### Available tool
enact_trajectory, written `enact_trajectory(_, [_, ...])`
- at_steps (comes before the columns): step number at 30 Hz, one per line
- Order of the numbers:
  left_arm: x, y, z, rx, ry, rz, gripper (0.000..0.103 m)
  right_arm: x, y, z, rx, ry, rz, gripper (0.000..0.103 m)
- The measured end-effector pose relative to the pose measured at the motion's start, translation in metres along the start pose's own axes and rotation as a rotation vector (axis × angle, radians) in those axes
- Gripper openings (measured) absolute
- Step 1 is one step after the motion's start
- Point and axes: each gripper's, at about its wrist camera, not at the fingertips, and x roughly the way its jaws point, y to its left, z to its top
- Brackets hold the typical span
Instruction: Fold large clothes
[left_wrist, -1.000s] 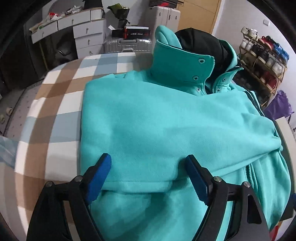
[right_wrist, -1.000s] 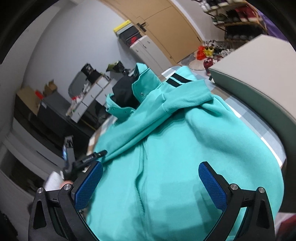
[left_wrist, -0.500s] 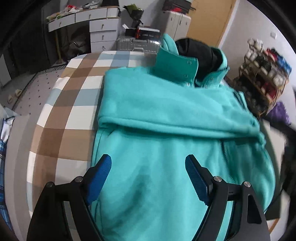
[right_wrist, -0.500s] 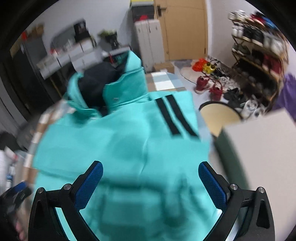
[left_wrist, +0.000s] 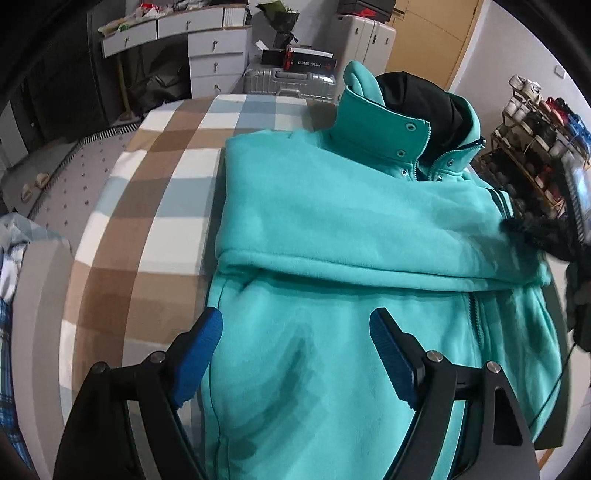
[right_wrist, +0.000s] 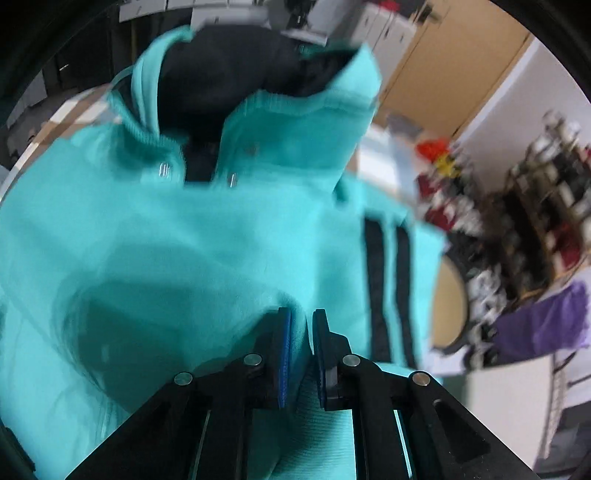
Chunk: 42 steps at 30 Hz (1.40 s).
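Observation:
A teal fleece jacket (left_wrist: 354, 229) with a black-lined collar (left_wrist: 417, 96) lies on a checked table (left_wrist: 147, 206). One sleeve (left_wrist: 369, 254) is folded across its chest. My left gripper (left_wrist: 295, 354) is open and hovers over the jacket's lower front, holding nothing. My right gripper (right_wrist: 301, 347) is shut on a fold of the jacket (right_wrist: 184, 229), near the cuff with two black stripes (right_wrist: 388, 280). The right wrist view is blurred by motion.
A silver suitcase (left_wrist: 291, 79), white drawers (left_wrist: 214, 48) and a desk stand beyond the table's far edge. A shoe rack (left_wrist: 532, 133) stands at the right. A checked blue cloth (left_wrist: 11, 280) lies at the left edge. A purple bag (right_wrist: 546, 321) sits near the shoe rack.
My right gripper has gone from wide open to shut on the jacket's fabric and moved in close. My left gripper has drawn back toward the hem and stays open.

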Motion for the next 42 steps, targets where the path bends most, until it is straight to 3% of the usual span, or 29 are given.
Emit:
enact_trajectory(3, [0.004, -0.007, 0.002, 0.012, 0.004, 0.007, 0.078, -0.006, -0.003, 0.014, -0.016, -0.09, -0.138, 0.011])
enact_trajectory(6, [0.004, -0.012, 0.004, 0.023, -0.003, 0.017, 0.078, 0.009, 0.0, 0.013, -0.027, -0.11, -0.202, 0.012])
enact_trajectory(10, [0.008, -0.012, 0.008, 0.021, -0.003, 0.032, 0.078, 0.056, 0.005, 0.002, -0.057, 0.076, -0.122, 0.032])
enact_trajectory(12, [0.009, -0.008, 0.012, 0.009, -0.008, 0.032, 0.078, 0.046, 0.009, -0.006, -0.086, 0.015, -0.177, 0.041])
enact_trajectory(13, [0.009, -0.008, 0.014, 0.006, -0.014, 0.033, 0.078, 0.039, 0.009, -0.007, -0.075, -0.008, -0.19, 0.058])
enact_trajectory(14, [0.009, -0.006, 0.019, 0.002, -0.03, 0.031, 0.078, 0.026, 0.006, -0.008, -0.041, -0.052, -0.183, 0.067])
enact_trajectory(16, [0.009, -0.005, 0.028, 0.007, -0.053, 0.02, 0.078, 0.001, 0.002, -0.009, 0.01, -0.146, -0.123, 0.069])
enact_trajectory(19, [0.012, -0.012, 0.047, 0.047, -0.093, 0.021, 0.078, -0.028, 0.016, -0.005, -0.01, -0.199, 0.018, 0.085])
enact_trajectory(22, [0.023, -0.021, 0.054, 0.076, -0.119, -0.001, 0.078, -0.031, 0.04, 0.006, 0.015, -0.176, 0.181, 0.085])
enact_trajectory(24, [0.043, -0.029, 0.053, 0.1, -0.079, 0.043, 0.078, -0.016, 0.05, 0.009, 0.04, -0.134, 0.221, 0.085])
enact_trajectory(28, [0.069, -0.037, 0.044, 0.16, -0.018, 0.21, 0.079, 0.034, 0.074, -0.001, 0.01, 0.03, 0.148, 0.085])
enact_trajectory(31, [0.074, -0.037, 0.042, 0.174, 0.002, 0.24, 0.084, 0.045, 0.062, -0.013, 0.095, 0.051, 0.217, 0.085])
enact_trajectory(34, [0.077, -0.022, 0.044, 0.114, 0.031, 0.202, 0.093, 0.036, 0.052, -0.004, 0.09, 0.068, 0.22, 0.083])
enact_trajectory(35, [0.08, -0.011, 0.045, 0.06, 0.052, 0.163, 0.098, 0.027, 0.045, -0.002, 0.102, 0.029, 0.194, 0.083])
enact_trajectory(38, [0.084, 0.013, 0.043, -0.085, 0.088, 0.052, 0.099, 0.008, 0.017, 0.001, 0.172, -0.057, 0.168, 0.085])
enact_trajectory(40, [0.081, 0.01, 0.043, -0.064, 0.097, 0.063, 0.098, 0.01, 0.002, -0.003, 0.218, -0.047, 0.125, 0.085])
enact_trajectory(42, [0.073, 0.005, 0.044, -0.047, 0.067, 0.081, 0.097, 0.03, -0.009, -0.015, 0.254, 0.036, 0.065, 0.085])
